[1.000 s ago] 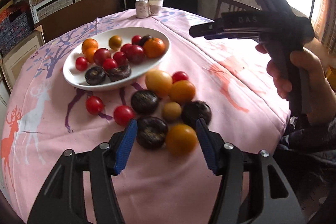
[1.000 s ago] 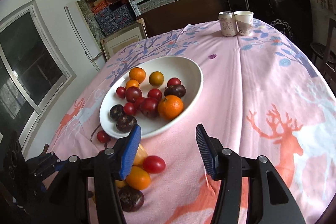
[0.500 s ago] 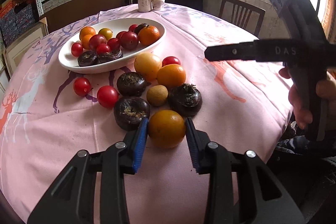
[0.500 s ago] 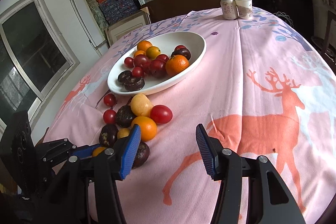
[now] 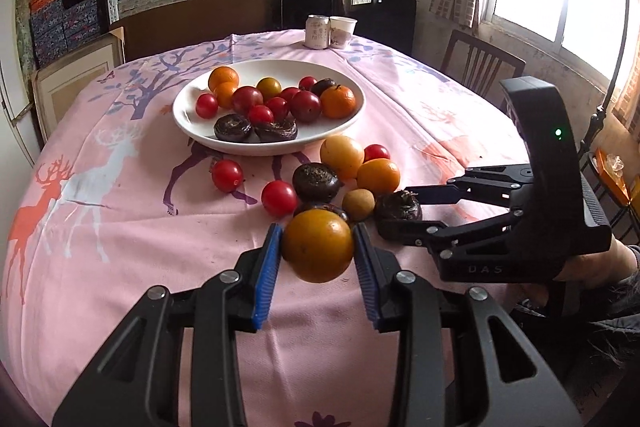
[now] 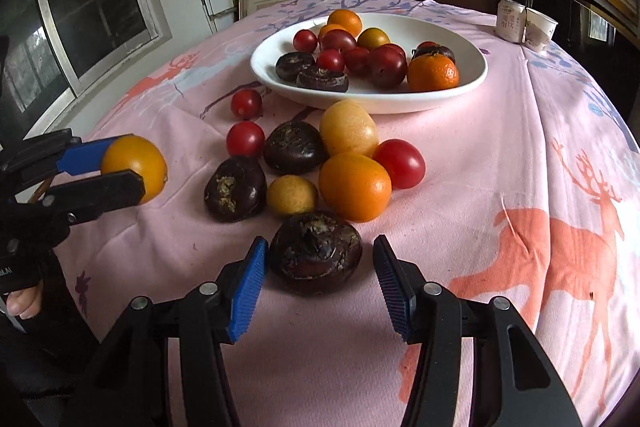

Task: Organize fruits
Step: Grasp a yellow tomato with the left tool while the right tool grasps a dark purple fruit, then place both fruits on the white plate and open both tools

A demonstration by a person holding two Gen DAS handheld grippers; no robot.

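Left gripper (image 5: pixel 317 254) is now clamped on the orange-yellow fruit (image 5: pixel 318 245). Half a second ago its blue pads only bracketed the fruit on the cloth. Now both pads press its sides, and the right wrist view shows it (image 6: pixel 136 167) raised clear of the pink tablecloth (image 6: pixel 500 163), so pick done, lift started.

Right gripper (image 6: pixel 318 279) has dropped in from the right. A second ago it was up high, looking down on the plate. Now it sits low with jaws spread around the nearest dark fruit (image 6: pixel 316 253). Gap visible on both sides, no contact, fruit on the cloth. I read this as pre-grasp; closing is the next move. In the left wrist view the same gripper (image 5: pixel 394 213) straddles that dark fruit (image 5: pixel 398 207).

Loose on the cloth, just beyond:
- small tan fruit (image 6: pixel 292 195) and a second dark fruit (image 6: pixel 235 189) to the left
- orange fruit (image 6: pixel 355 187) touching a red tomato (image 6: pixel 399 163)
- third dark fruit (image 6: pixel 295 147) beside a pale yellow fruit (image 6: pixel 349 129)
- two more tomatoes, left (image 6: pixel 245 139) and further back (image 6: pixel 246 103)

White plate (image 6: pixel 472 75) sits past the cluster and already holds tomatoes, plums, dark fruits and a mandarin (image 6: pixel 433 73), with bare room on its right side. Far edge: a can (image 6: pixel 510 15) and a paper cup (image 6: pixel 539 29), not in play.

Net: one fruit in hand, one about to be taken, eight loose after that. Likely carry is forward to the plate. Risk: the held fruit is round and gripped at its widest part, so it could slip.
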